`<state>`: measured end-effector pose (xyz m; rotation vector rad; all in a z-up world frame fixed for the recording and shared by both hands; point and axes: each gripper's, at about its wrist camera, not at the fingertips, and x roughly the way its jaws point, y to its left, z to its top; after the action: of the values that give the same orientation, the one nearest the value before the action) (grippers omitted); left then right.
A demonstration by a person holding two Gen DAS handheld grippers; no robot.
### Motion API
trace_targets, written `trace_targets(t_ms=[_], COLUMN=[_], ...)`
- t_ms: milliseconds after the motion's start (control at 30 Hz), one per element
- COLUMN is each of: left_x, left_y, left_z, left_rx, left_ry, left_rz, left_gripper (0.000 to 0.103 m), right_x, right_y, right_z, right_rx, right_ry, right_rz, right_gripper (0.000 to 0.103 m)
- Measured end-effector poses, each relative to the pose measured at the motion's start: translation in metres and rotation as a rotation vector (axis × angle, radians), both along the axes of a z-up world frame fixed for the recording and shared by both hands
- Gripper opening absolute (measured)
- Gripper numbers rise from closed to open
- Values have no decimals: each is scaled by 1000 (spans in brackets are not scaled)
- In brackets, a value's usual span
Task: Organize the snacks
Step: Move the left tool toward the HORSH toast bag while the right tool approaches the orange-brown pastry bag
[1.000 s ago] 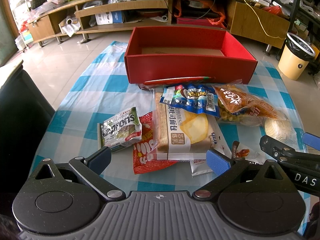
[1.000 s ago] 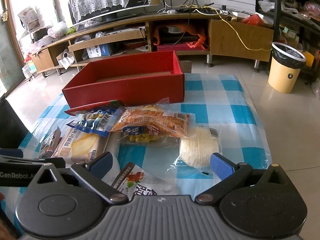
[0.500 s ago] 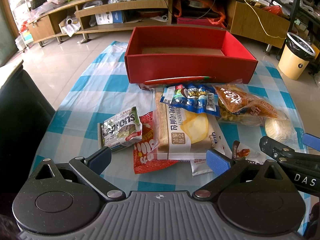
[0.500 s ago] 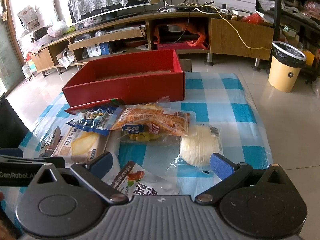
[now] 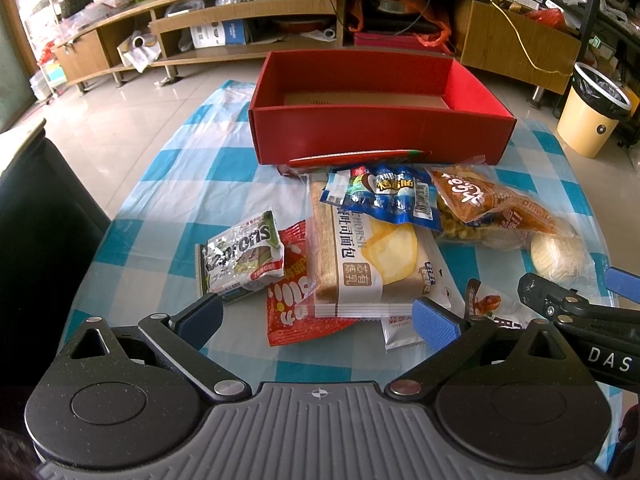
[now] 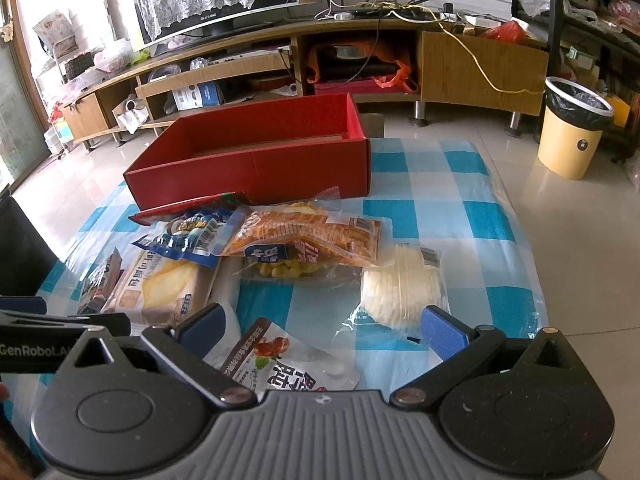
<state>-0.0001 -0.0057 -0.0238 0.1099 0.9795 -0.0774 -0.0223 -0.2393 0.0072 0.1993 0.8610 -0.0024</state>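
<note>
While the red box (image 5: 380,136) sits empty at the far end, snack packets (image 5: 360,248) lie heaped before it; left gripper (image 5: 316,318) and right gripper (image 6: 320,322) hover spread, holding nothing.

A: so where's everything at?
B: red box (image 5: 380,136) sits open at the far end of the checked cloth. Snack packs are piled just in front: bread pack (image 5: 360,256) flat, blue bag (image 5: 384,196) overlapping it, orange bag (image 6: 304,236) beside.

left wrist: low, near, facing red box (image 5: 380,128) | right wrist: same, from right | shared: box
</note>
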Motion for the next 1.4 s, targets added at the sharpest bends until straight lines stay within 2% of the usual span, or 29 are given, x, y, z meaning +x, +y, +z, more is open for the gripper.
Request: trace_targets(t_ms=[267, 433, 533, 633, 733, 867, 1000, 1233, 1400], left_x=[0, 9, 18, 25, 37, 51, 59, 84, 77], left_y=[13, 35, 34, 31, 23, 2, -21, -40, -41], left_z=[-11, -10, -4, 3, -3, -18, -24, -43, -41], left_rx=[16, -54, -67, -51, -82, -45, -33, 16, 17], left_ry=[35, 72, 65, 42, 91, 128, 157, 203, 202], left_rz=[18, 89, 95, 66, 29, 15, -5, 54, 31], left_gripper=[102, 102, 102, 103, 103, 102, 102, 103, 91], right_x=[2, 9, 16, 26, 37, 44, 53, 81, 115], right_y=[-5, -16, -17, -15, -21, -34, -43, -52, -54], right_z=[-3, -4, -1, 7, 10, 6, 14, 13, 2], right_rx=[2, 20, 51, 13, -9, -14, -28, -25, 6], right_ry=[29, 49, 53, 35, 26, 50, 30, 36, 73], right_rz=[15, -14, -8, 40, 49, 24, 35, 105, 157], right_gripper=[101, 101, 101, 101, 101, 101, 101, 101, 101])
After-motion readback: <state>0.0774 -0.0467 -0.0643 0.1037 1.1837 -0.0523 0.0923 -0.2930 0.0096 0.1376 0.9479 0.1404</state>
